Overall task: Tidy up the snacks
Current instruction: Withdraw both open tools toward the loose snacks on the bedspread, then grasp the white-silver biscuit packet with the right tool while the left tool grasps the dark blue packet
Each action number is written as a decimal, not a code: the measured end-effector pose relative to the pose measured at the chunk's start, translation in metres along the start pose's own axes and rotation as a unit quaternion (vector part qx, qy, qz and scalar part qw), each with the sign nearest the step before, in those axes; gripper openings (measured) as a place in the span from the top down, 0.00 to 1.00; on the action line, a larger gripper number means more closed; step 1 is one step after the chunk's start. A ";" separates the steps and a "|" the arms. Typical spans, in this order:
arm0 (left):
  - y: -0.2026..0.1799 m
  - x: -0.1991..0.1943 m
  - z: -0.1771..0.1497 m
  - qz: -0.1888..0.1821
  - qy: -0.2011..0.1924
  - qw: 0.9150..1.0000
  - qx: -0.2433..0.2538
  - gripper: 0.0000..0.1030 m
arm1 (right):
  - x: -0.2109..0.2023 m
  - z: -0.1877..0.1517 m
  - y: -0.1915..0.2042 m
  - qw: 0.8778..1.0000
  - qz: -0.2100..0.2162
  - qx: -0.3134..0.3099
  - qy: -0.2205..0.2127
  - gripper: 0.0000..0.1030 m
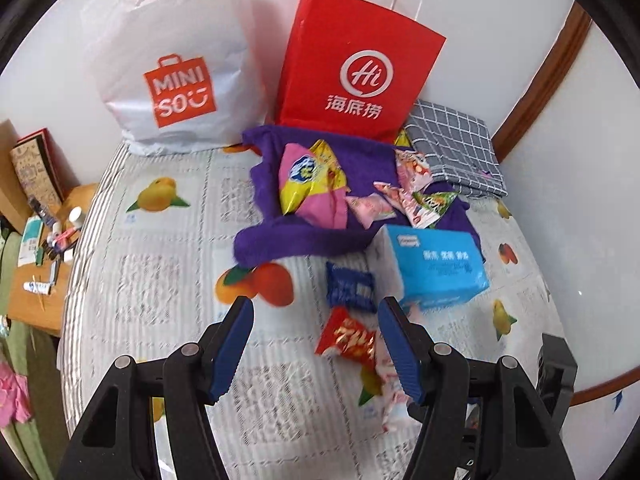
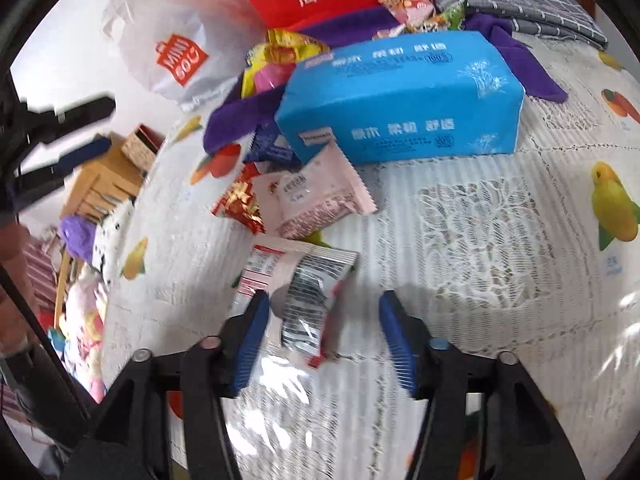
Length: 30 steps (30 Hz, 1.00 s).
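A silver-and-white snack packet (image 2: 298, 292) lies flat on the bed cover (image 2: 480, 240) between the wide-open jaws of the right gripper (image 2: 320, 336), nearer the left jaw. The left gripper (image 1: 316, 344), jaws wide and empty, hovers over a red packet (image 1: 347, 340). Bare cover spreads right of the right jaws, short of the blue tissue pack (image 2: 400, 96).

A bed (image 1: 160, 264) under a white lace cover printed with fruit stands against a plain white wall (image 1: 52, 52) at the far side, a curved wooden rail (image 1: 540, 76) on the right and a cluttered wooden side table (image 1: 36, 288) on the left.
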State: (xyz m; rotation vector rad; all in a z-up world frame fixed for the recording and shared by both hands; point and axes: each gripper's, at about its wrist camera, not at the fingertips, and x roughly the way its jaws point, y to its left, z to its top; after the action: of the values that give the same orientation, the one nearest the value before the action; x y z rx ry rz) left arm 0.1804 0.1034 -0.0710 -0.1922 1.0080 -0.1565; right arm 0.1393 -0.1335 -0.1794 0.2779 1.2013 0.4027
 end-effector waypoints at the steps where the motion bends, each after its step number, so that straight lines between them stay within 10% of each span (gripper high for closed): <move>1: 0.003 -0.001 -0.002 0.002 0.000 1.000 -0.003 0.39 | 0.001 -0.001 0.003 1.000 0.001 0.001 0.000 0.33; 5: 0.013 -0.001 -0.010 0.005 0.004 1.000 -0.014 0.39 | 0.008 0.000 0.016 1.000 0.000 0.007 0.001 0.31; 16: 0.020 0.015 -0.024 0.018 0.026 0.999 -0.022 0.39 | 0.037 0.002 0.062 0.980 -0.179 -0.058 -0.055 0.41; 30: 0.002 0.038 -0.025 0.029 0.043 0.999 -0.015 0.39 | 0.029 -0.005 0.050 0.983 -0.147 -0.076 -0.073 0.43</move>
State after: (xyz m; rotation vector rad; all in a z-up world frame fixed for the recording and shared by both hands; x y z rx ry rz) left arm 0.1786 0.0944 -0.1155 -0.1853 1.1013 -0.0983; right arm 0.1354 -0.0761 -0.1848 -0.0043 1.0410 0.2102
